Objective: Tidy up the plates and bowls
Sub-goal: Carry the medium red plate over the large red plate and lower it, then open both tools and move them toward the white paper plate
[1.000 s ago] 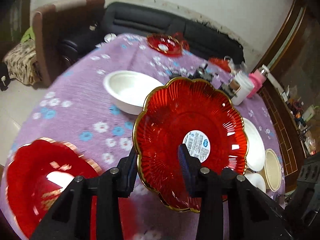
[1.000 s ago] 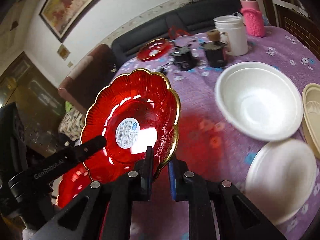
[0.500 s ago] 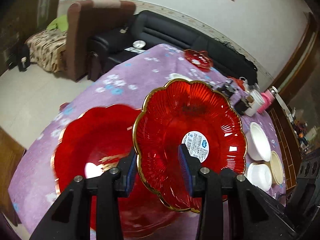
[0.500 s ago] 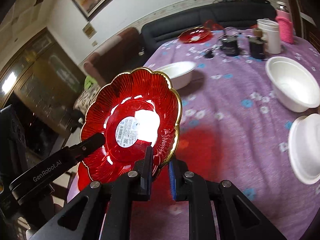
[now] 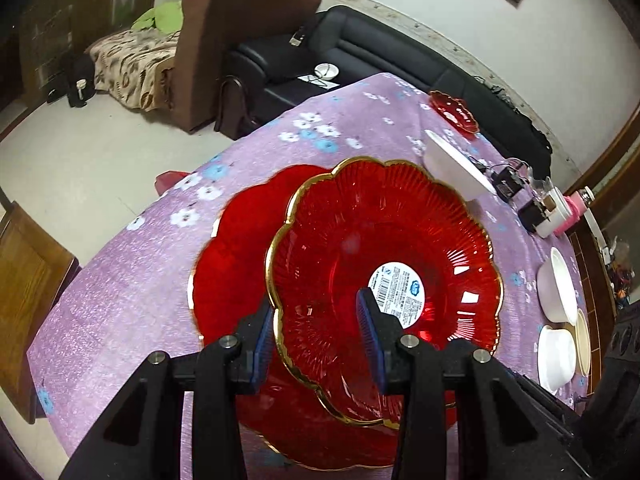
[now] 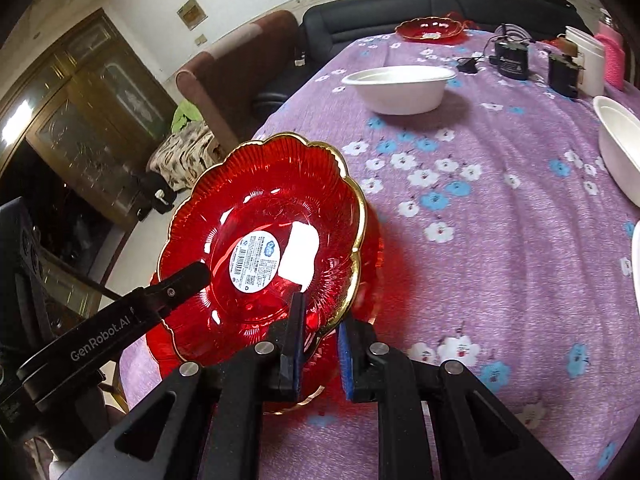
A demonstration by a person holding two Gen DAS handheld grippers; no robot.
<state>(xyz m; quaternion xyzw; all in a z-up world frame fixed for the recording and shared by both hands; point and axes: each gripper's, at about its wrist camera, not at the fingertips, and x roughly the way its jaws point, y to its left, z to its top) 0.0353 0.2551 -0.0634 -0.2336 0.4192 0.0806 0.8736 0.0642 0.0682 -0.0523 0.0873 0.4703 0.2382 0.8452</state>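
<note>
A red glass plate [image 5: 384, 264] with a gold scalloped rim and a white barcode label is held tilted between both grippers. My left gripper [image 5: 316, 316] is shut on its near rim, one finger inside the dish and one outside. My right gripper [image 6: 320, 312] is shut on the opposite rim of the same plate [image 6: 272, 200]. In the right wrist view the left gripper's finger [image 6: 188, 280] reaches into the dish. Directly beneath lies a second, larger red plate [image 5: 236, 264] on the purple flowered tablecloth [image 6: 500, 208], near the table's corner; whether the two plates touch is unclear.
A white bowl [image 6: 400, 88] stands further along the table, a small red plate [image 6: 430, 30] at its far end. Black devices [image 6: 512, 60], a white cup [image 6: 588, 60] and more white bowls [image 5: 560, 292] sit to the right. The table edge, a wooden chair [image 5: 28, 280] and sofas lie to the left.
Both grippers have carried the plate sideways across the table and slightly down. It now hangs over the second red plate, which has come under it in both views.
</note>
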